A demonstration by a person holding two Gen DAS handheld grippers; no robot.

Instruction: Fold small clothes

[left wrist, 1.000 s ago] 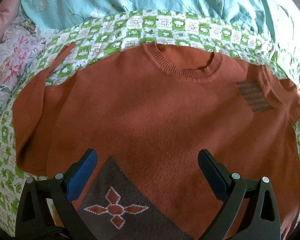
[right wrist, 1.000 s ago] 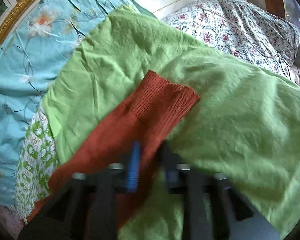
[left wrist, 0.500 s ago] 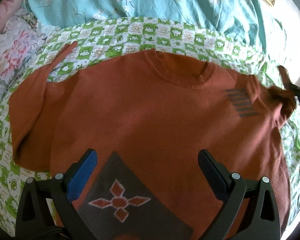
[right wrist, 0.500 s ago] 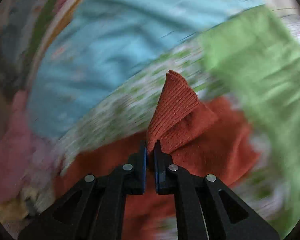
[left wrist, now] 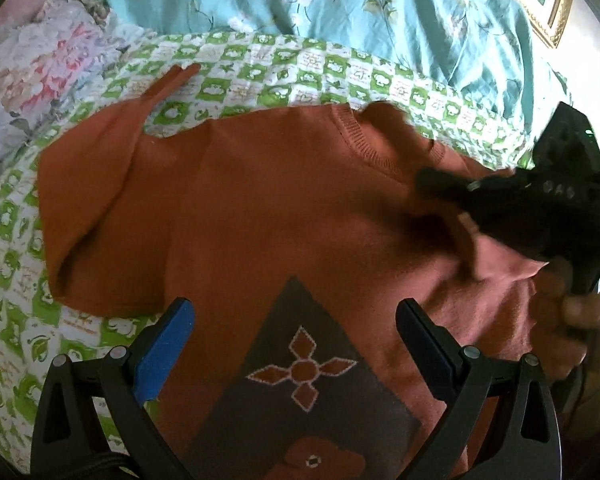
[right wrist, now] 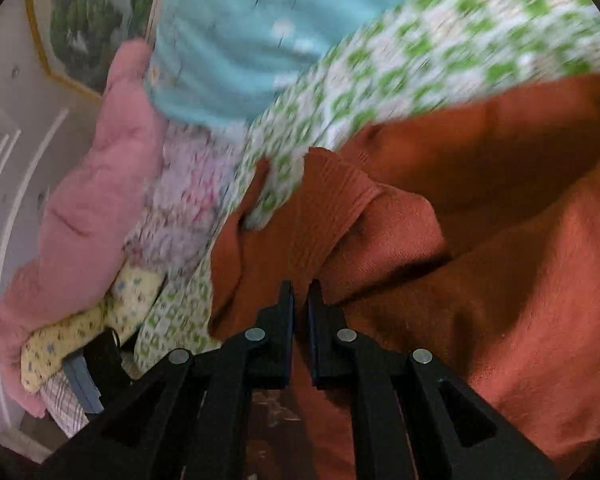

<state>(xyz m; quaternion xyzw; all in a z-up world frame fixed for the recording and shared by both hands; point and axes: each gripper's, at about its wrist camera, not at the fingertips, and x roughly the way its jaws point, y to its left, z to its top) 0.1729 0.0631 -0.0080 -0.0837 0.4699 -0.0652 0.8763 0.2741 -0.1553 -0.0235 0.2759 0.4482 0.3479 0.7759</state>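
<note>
A rust-orange knit sweater (left wrist: pixel 268 216) lies front up on a green-and-white checked sheet (left wrist: pixel 284 68), with a dark diamond patch (left wrist: pixel 300 364) near its hem. My left gripper (left wrist: pixel 292 344) is open and empty, hovering over the hem. My right gripper (right wrist: pixel 300 300) is shut on the sweater's right sleeve (right wrist: pixel 332 208), ribbed cuff upward, and carries it over the chest. The right gripper also shows in the left wrist view (left wrist: pixel 424 178), blurred. The left sleeve (left wrist: pixel 100 168) lies folded along the body.
A teal floral quilt (left wrist: pixel 380 12) lies behind the sheet. Floral bedding (left wrist: pixel 32 80) is at the left. A pink blanket (right wrist: pixel 100 168) and a yellow patterned cloth (right wrist: pixel 92 320) are piled at the bed's edge. A gold picture frame (left wrist: pixel 548 8) hangs behind.
My right gripper has swung the held right sleeve leftward across the sweater's chest, covering the striped patch. My left gripper drifted slightly and stayed open.
</note>
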